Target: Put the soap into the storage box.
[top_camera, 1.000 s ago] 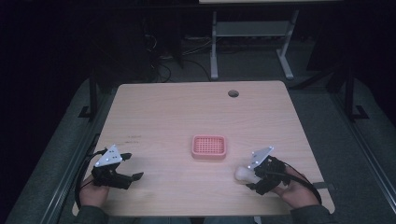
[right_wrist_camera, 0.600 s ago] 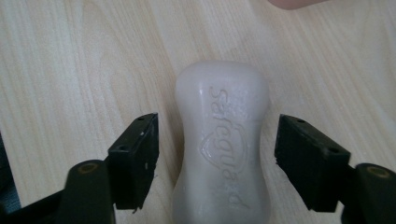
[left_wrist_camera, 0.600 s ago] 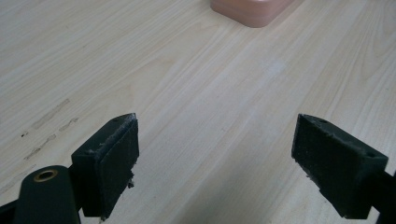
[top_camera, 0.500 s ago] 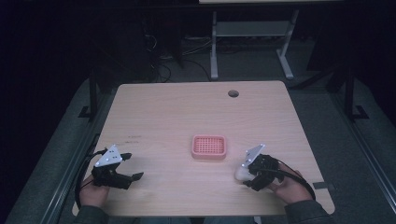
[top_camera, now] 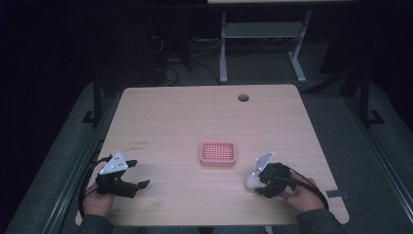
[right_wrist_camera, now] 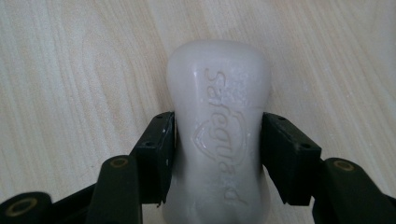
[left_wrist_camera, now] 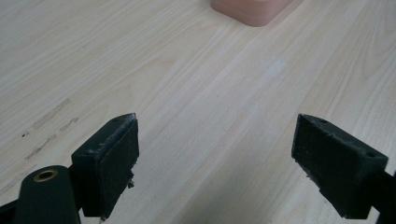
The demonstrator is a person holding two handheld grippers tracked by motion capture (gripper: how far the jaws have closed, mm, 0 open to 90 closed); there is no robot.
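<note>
A white bar of soap (right_wrist_camera: 219, 126) with embossed lettering sits between the jaws of my right gripper (right_wrist_camera: 217, 149), which is shut on its narrow waist. From above, the soap (top_camera: 252, 180) and right gripper (top_camera: 263, 181) are low over the table at the front right, just right of a pink soap dish (top_camera: 217, 153) with a ribbed floor. My left gripper (top_camera: 139, 178) rests at the front left with its jaws wide apart and nothing between them. In the left gripper view, the left gripper (left_wrist_camera: 215, 161) faces bare wood, and a corner of the pink dish (left_wrist_camera: 250, 9) shows at the top.
The light wooden table (top_camera: 175, 117) has a round cable hole (top_camera: 243, 97) near its far edge. Faint dark scuffs (left_wrist_camera: 49, 126) mark the wood by the left gripper. A metal frame leg (top_camera: 223, 48) stands on the floor beyond the table.
My right gripper has carried the soap leftward toward the pink dish. The left gripper has stayed where it was.
</note>
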